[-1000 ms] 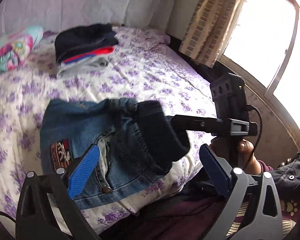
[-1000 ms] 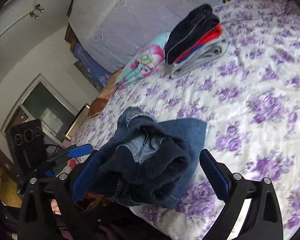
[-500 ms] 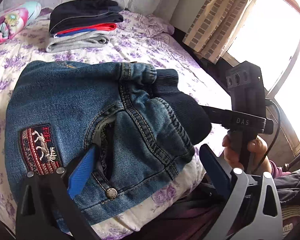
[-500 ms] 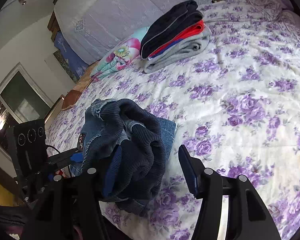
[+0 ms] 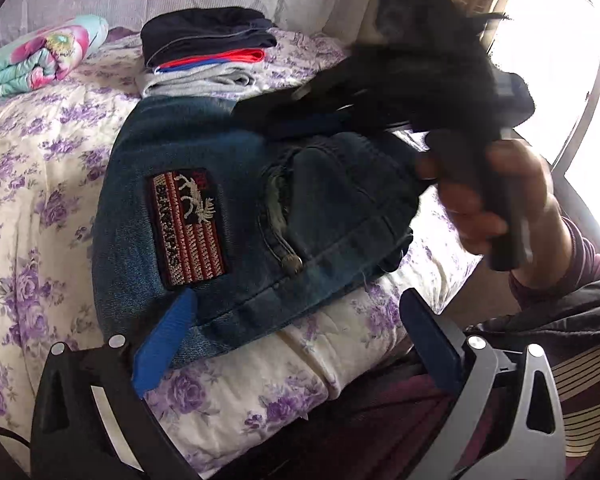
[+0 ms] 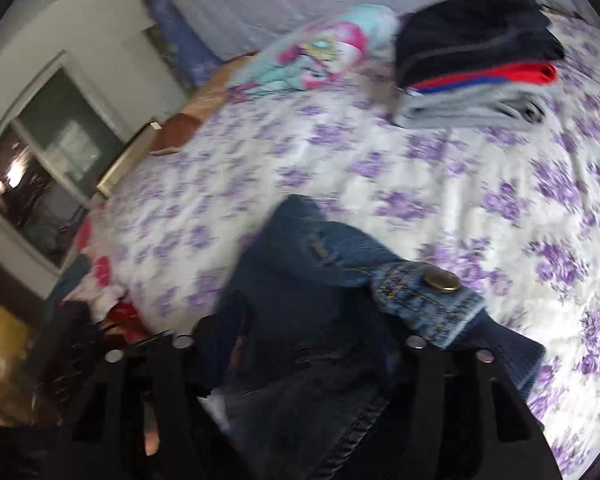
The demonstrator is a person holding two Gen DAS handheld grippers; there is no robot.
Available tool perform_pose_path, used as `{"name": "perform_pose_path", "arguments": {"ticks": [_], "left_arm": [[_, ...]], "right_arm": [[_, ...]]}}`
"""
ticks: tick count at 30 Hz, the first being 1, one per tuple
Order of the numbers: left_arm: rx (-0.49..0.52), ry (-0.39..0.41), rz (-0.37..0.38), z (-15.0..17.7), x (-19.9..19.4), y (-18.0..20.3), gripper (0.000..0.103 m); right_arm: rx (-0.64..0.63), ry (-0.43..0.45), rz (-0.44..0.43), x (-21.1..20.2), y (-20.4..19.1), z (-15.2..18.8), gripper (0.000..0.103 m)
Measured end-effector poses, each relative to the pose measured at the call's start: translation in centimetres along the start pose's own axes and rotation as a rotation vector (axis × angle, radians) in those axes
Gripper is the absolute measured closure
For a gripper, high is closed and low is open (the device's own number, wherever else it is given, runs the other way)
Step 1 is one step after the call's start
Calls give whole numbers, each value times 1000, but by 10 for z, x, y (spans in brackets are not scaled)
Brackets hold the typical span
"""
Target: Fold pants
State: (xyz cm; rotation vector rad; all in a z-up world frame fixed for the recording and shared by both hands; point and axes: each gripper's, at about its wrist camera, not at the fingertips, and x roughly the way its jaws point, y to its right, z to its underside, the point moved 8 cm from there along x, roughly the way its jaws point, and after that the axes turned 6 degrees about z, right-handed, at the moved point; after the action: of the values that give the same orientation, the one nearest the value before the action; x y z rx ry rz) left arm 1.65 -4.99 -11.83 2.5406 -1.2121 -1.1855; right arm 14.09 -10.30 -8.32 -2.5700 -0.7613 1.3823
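Folded blue jeans [image 5: 240, 184] with a striped embroidered patch lie near the front edge of the flowered bed. My left gripper [image 5: 296, 304] hovers open just in front of them, its left pad [image 5: 168, 336] against the denim's near hem. A hand [image 5: 500, 200] holds my right gripper [image 5: 320, 124], blurred, over the jeans' far right corner. In the right wrist view the waistband with its brass button [image 6: 442, 281] and bunched denim [image 6: 320, 264] fill the gap of my right gripper [image 6: 300, 344]. Its jaws are closing on that cloth, and the pads are hidden under it.
A stack of folded clothes [image 5: 208, 52], dark on top with red and grey below, sits behind the jeans. A flowered pillow [image 5: 40, 60] lies at the back left. The purple-flowered bedspread [image 5: 40, 200] spreads all around. A bright window [image 5: 560, 80] stands on the right.
My left gripper has sunk closer to the jeans. My right gripper swung across over them and its jaws drew together from wide apart onto the waistband cloth.
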Motion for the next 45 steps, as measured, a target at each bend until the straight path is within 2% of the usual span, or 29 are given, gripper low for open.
{"name": "perform_pose_path", "arguments": {"ticks": [1,3,5,6,7,8,9,10,11,13,15,17,18,21,24,25,28,30,34,35,40,43,45], "left_arm": [[11,7,-6,2,0,1,5],[14,5,8,-3,-1,4,5],[-44,-16,74,-8,-13,4,5],[-73,-20,105,-11,-20,3,5],[-102,-13,138,-17,-31,1,5],[-115,15,152,-23,-45,-3,5],[-124,58,143,-30,-62,-13,5],[-137,91,131,-36,-72,-25,5],[-164,118,121,-37,-81,-36,5],[-285,142,115,-40,-84,-76,5],[-392,127,167,-36,-72,-101,5],[-442,84,227,-36,-48,-110,5],[-433,61,238,-37,-37,-108,5],[-424,-9,238,-39,-3,-104,5],[-413,-59,247,-44,19,-92,5],[-387,-75,215,-45,25,-86,5],[-352,-89,173,-45,35,-80,4],[-364,-73,171,-47,36,-78,5],[-359,-31,203,-53,20,-64,5],[-348,-19,210,-57,11,-55,5],[-294,31,216,-70,-19,-22,5],[-312,22,208,-74,-11,-20,5],[-362,-4,215,-80,2,-28,5]], "right_arm": [[44,22,11,4,20,-1,103],[201,21,-171,-3,37,2,103],[235,42,-271,-29,34,9,98],[220,70,-279,-45,30,13,79],[193,117,-255,-66,29,18,39],[173,173,-248,-88,28,23,19],[166,234,-198,-109,32,30,4],[158,297,-138,-129,40,39,3],[147,322,-106,-141,47,47,3],[160,336,-93,-154,62,68,3],[202,304,-127,-145,72,89,3],[276,234,-144,-118,83,106,3],[322,207,-169,-100,86,109,3],[441,167,-343,-66,86,111,3],[422,134,-412,-47,67,99,3],[417,108,-427,-40,60,94,3],[398,36,-378,-20,47,82,3],[388,39,-349,-16,43,78,3],[321,106,-286,-32,33,84,32],[290,126,-276,-40,29,84,33],[174,220,-279,-85,9,82,35],[220,197,-280,-80,25,81,34],[274,163,-266,-68,42,78,34]]}}
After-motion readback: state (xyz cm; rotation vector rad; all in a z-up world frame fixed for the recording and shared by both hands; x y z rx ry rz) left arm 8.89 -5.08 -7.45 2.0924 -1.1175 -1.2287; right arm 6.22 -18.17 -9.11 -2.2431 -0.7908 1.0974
